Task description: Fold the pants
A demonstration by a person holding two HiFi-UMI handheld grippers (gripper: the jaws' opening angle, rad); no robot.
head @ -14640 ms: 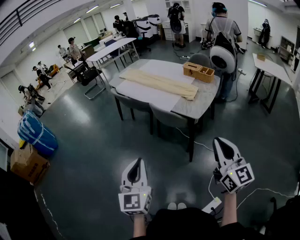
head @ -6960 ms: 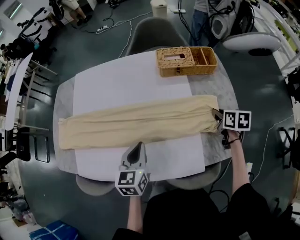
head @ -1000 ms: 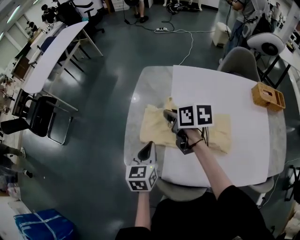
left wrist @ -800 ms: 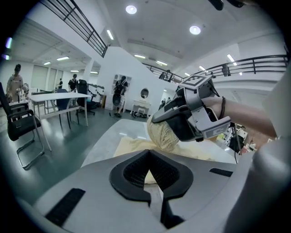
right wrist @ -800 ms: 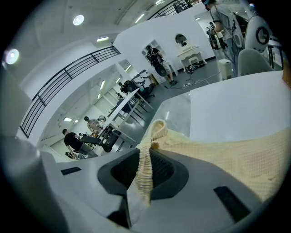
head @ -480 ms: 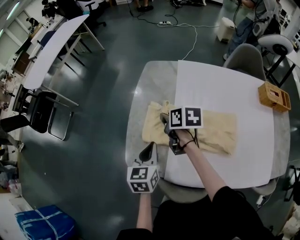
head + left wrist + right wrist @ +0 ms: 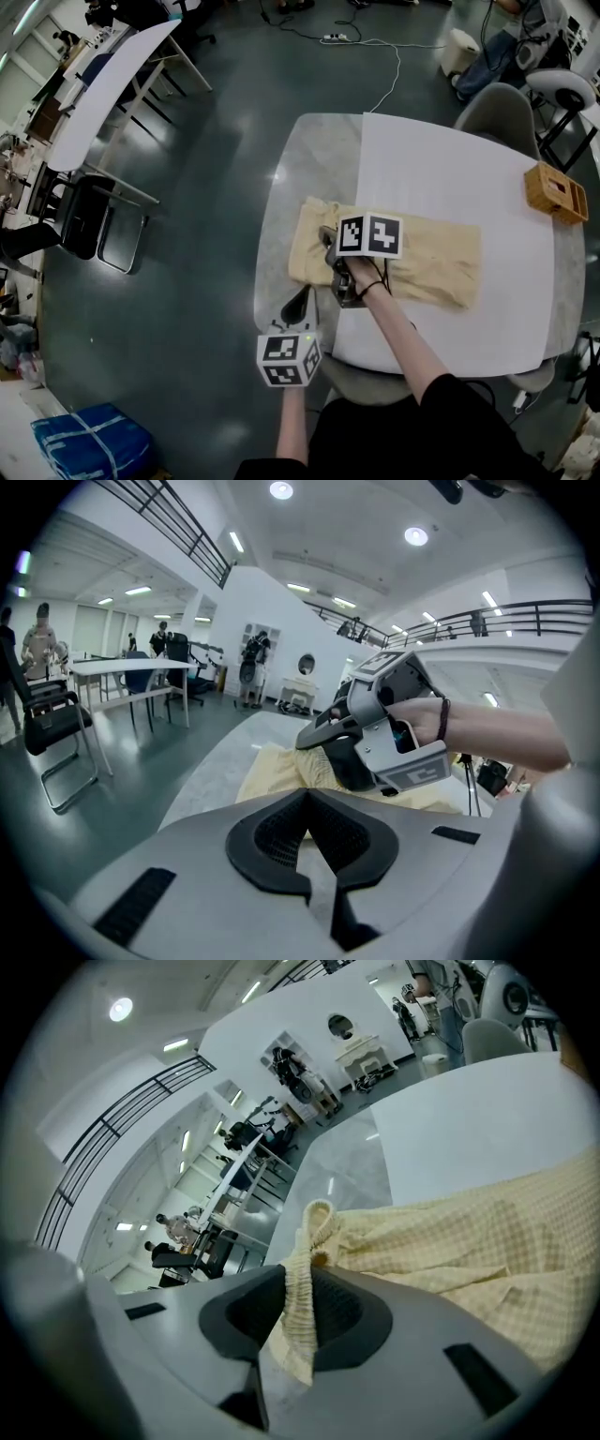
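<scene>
Pants (image 7: 427, 258) lie doubled over on the near left part of the table (image 7: 309, 159). The right gripper (image 7: 298, 1283) pinches their elastic edge at the left end. The left gripper (image 7: 314, 827), jaws pressed together and empty, hovers by the table's near edge. The pinched edge is best laid flush on the layer beneath, with the edges matched, before letting go.

The grey marble tabletop (image 7: 309, 169) carries a white sheet (image 7: 441, 178) over its middle and right portion; the left strip is bare. A wicker basket (image 7: 555, 192) sits at the right edge of the tabletop. One grey shell chair (image 7: 497, 108) stands at the far side and a second chair (image 7: 361, 380) is tucked under the near side. On the dark floor (image 7: 206, 281) are a white cable (image 7: 389, 75), a long white table (image 7: 103, 89), a black chair (image 7: 84, 225) and a blue bundle (image 7: 84, 441)
</scene>
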